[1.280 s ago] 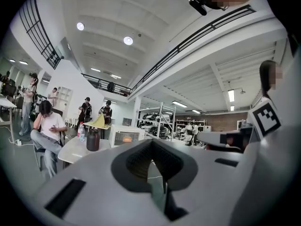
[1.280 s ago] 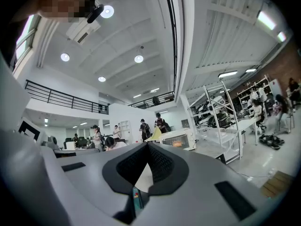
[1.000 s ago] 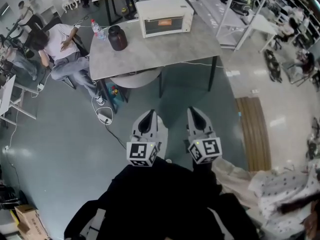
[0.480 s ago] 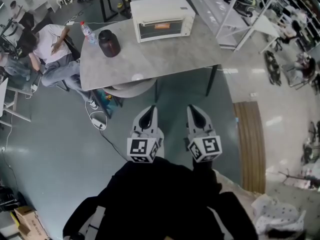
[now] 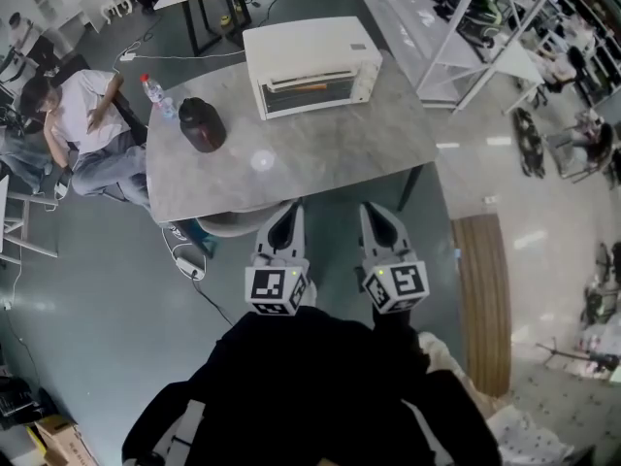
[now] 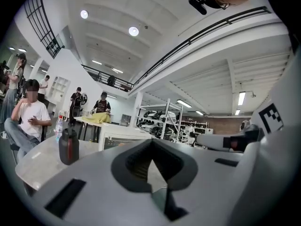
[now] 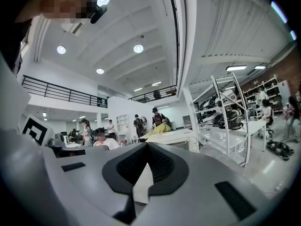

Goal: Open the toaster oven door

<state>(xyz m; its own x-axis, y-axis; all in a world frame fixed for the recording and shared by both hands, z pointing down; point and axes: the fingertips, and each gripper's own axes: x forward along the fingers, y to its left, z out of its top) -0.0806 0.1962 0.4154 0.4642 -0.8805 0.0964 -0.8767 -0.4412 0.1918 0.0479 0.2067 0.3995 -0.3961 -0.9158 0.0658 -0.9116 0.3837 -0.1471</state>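
The left gripper (image 5: 288, 214) and the right gripper (image 5: 375, 212) are hanging side by side, close to the person's body and short of the near edge of the table (image 5: 340, 149). Both are pointing forward. In each gripper view the jaws are sitting pressed together with nothing between them: the left gripper (image 6: 151, 145) is showing only a sliver of light at its tips, and the right gripper (image 7: 147, 147) is looking the same.

The toaster oven (image 5: 310, 64) is standing well ahead of both pairs of jaws, at the far edge of the table, roughly in line with the gap between the two grippers. Its glass door (image 5: 309, 90) is facing back toward the jaws and sitting flush against the body. In the left gripper view the toaster oven (image 6: 117, 136) is showing just above the jaws.

Ahead and to the left of the left jaws, a dark jar (image 5: 202, 124) is standing upright on the table, with a water bottle (image 5: 155, 93) just beyond it. A seated person (image 5: 78, 115) is bending over farther left, off the table.
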